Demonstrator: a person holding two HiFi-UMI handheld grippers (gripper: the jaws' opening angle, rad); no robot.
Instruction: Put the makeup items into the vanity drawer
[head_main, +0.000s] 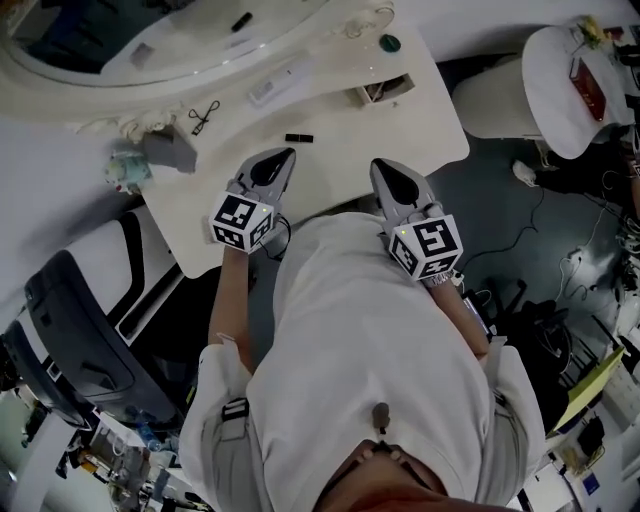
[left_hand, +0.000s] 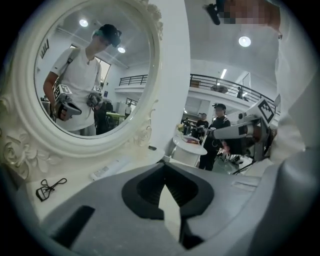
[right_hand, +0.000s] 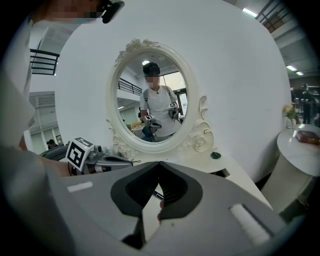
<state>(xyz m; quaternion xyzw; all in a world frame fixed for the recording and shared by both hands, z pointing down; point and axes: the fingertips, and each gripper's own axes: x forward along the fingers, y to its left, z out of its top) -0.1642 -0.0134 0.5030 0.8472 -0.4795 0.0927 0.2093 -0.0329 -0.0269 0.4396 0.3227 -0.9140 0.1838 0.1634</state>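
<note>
1. small black makeup stick (head_main: 298, 138): lies at frame centre on the vanity top (head_main: 340, 150). i judge it light, stiff, slick and apt to roll, so i would pinch across its middle.
2. open drawer (head_main: 385, 92): up and right of the stick.
3. left gripper (head_main: 287, 154) and right gripper (head_main: 379, 165): tongs together, empty, just below the stick.

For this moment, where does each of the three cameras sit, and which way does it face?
Head view: on the person's head, aimed steeply down at the vanity top; the white-shirted torso, left gripper and right gripper show.
Left gripper view: rides the left gripper, looking along its shut jaws past the mirror into the room; right gripper at right.
Right gripper view: rides the right gripper, squarely facing the mirror; left gripper at left.
Shared: both gripper views show the mirror, the person reflected in it.
</note>
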